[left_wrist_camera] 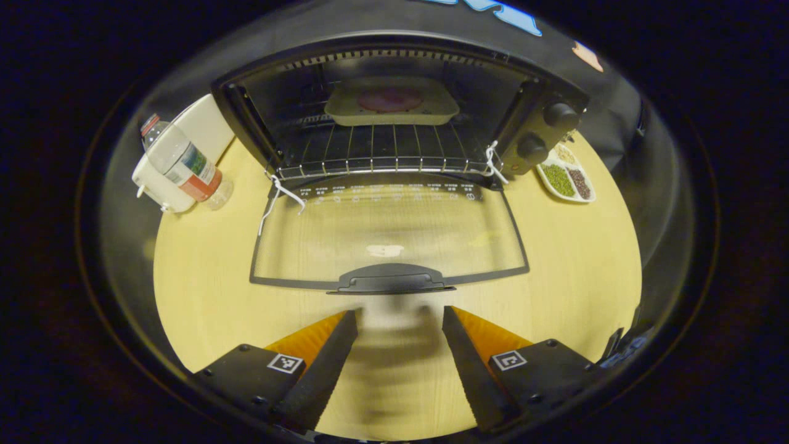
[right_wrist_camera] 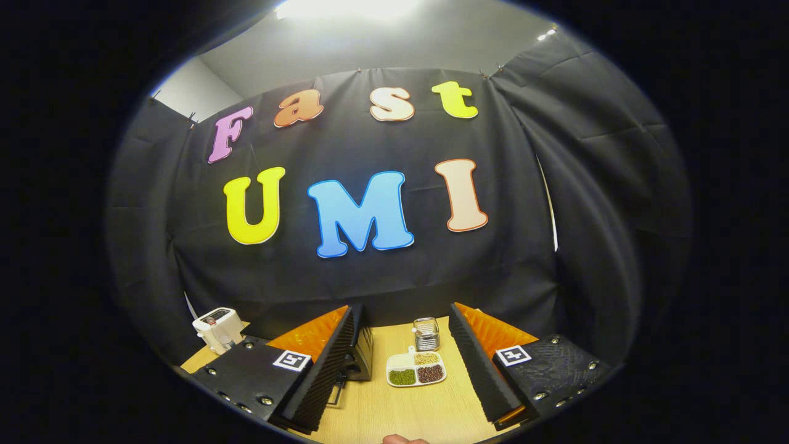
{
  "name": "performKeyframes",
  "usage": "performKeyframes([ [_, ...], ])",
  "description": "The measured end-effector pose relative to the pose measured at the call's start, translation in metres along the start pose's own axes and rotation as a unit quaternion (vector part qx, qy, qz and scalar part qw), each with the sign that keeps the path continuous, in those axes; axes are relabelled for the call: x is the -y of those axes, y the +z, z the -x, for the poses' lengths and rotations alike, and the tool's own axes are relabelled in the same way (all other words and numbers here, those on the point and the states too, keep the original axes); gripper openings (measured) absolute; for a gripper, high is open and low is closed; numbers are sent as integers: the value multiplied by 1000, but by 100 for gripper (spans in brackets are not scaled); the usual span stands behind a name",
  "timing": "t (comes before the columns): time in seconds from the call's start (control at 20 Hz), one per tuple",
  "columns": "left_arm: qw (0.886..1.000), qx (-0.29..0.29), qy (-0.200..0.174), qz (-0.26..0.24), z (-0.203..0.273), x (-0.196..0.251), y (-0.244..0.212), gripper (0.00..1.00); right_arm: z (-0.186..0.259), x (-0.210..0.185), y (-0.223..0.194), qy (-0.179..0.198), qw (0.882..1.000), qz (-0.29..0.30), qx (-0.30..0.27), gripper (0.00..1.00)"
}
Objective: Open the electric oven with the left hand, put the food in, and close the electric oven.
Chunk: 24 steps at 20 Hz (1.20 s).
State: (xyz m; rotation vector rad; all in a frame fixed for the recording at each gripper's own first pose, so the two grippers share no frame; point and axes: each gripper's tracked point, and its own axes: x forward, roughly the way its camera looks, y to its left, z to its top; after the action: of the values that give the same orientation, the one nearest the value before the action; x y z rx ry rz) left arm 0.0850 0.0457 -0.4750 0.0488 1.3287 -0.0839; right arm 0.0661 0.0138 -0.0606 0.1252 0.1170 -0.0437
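Wooden bench (left_wrist_camera: pixel 203 277) carries the oven (left_wrist_camera: pixel 394 111) at its far edge, door (left_wrist_camera: pixel 388 228) lying open, food tray (left_wrist_camera: pixel 391 102) already on the rack. Only closing remains. Left gripper (left_wrist_camera: pixel 399 320) and right gripper (right_wrist_camera: pixel 407 336) hang wide, empty.

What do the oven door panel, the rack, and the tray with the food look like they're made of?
Oven door: clear glass panel, since the table's wood shows through it, with a dark, matte, likely plastic handle. Rack: thin bright wire, apparently chromed metal. Tray: pale, matte and thick-rimmed, perhaps ceramic or enamel; cannot tell.
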Motion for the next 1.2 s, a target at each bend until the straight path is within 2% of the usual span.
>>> performKeyframes([
  [0.1,1000,1,11,-11,-6,-3,4,99,0,2,-1,-2,1000,0,-2,94],
  [0.15,1000,2,10,-12,-9,-2,6,95,0,3,0,-3,1000,1,-2,94],
  [0.2,1000,-2,8,-9,-12,-1,6,99,-1,3,-1,-3,1000,2,-3,94],
  [0.3,1000,-13,5,-3,-20,-1,5,95,0,3,-2,-1,1000,-1,-10,94],
  [0.35,1000,-18,5,-1,-23,-1,5,99,0,2,-3,-1,1000,-2,-12,94],
  [0.4,1000,-20,6,-1,-25,-2,4,92,-1,2,-3,0,1000,-2,-12,94],
  [0.45,1000,-22,6,1,-28,-3,4,95,-3,0,-4,2,1000,0,-13,94],
  [0.6,1000,-29,11,-2,-33,-5,3,95,-4,-1,-4,7,1000,5,-17,94],
  [0.65,1000,-29,10,1,-32,-5,4,99,-5,-2,-4,8,1000,6,-18,94],
  [0.7,999,-32,8,3,-34,-4,2,93,-5,-2,-5,10,1000,6,-20,94],
  [0.75,1000,-30,7,2,-34,-4,4,95,-5,-3,-5,12,1000,5,-20,94],
  [0.8,1000,-28,8,-1,-33,-5,3,92,-5,-4,-6,14,1000,3,-22,94],
  [0.85,1000,-23,9,-1,-30,-5,5,95,-6,-5,-7,17,1000,4,-23,94],
  [0.9,1000,-18,10,0,-28,-4,5,92,-7,-5,-8,18,1000,5,-23,94],
  [1.0,1000,-6,9,1,-18,-4,7,95,-6,-7,-7,23,999,5,-23,94],
  [1.2,1000,24,3,1,9,-2,13,95,-9,-11,-9,33,999,2,-23,94],
])
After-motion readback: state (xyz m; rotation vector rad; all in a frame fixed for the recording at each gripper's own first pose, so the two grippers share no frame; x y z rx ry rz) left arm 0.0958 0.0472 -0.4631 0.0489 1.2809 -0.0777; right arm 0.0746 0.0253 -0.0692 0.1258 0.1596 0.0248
